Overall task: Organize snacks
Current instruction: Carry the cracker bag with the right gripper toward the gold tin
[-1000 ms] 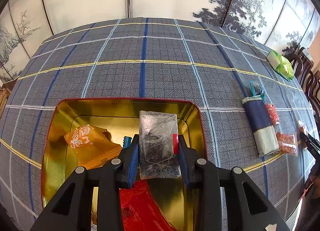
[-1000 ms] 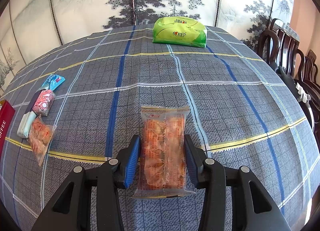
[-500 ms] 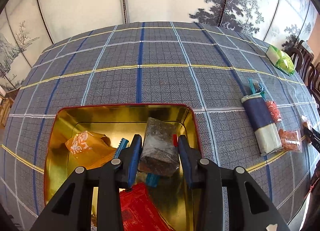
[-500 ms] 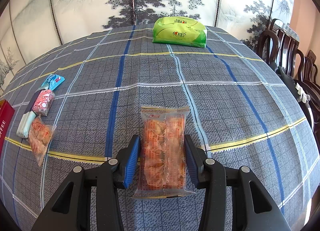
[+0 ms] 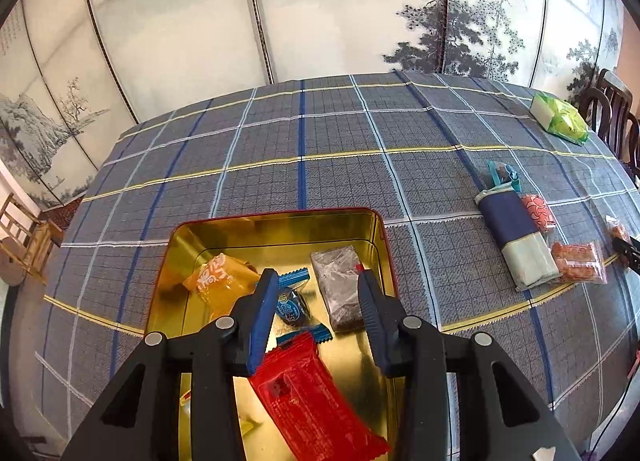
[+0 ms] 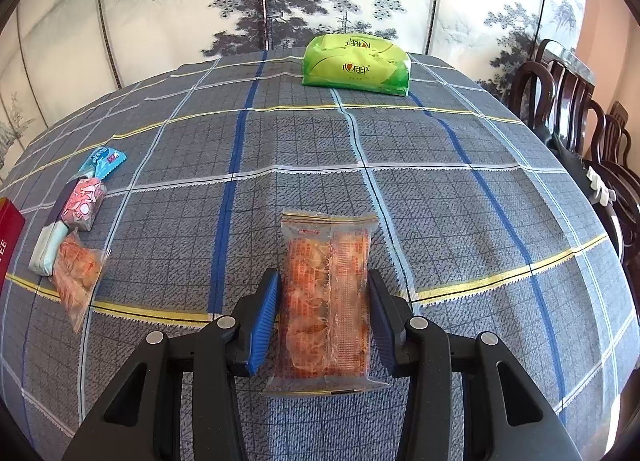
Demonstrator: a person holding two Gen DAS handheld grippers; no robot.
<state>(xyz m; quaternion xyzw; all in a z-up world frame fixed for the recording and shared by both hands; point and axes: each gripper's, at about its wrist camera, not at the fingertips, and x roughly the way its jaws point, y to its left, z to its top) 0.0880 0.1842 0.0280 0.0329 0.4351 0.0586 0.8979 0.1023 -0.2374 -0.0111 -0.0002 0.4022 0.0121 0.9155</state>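
green tissue pack (image 6: 356, 65) beyond gripper (image 6: 322, 317)

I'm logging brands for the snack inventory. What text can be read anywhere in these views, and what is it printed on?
"EE" in white: end of a word on the red tin side, the rest cut off by the frame.
Green tissue pack: white logo with characters, too blurred to read.
Orange packet in the tin: large white characters, not legible.
Blue candy wrapper: print too small.
Red packet: print too small.
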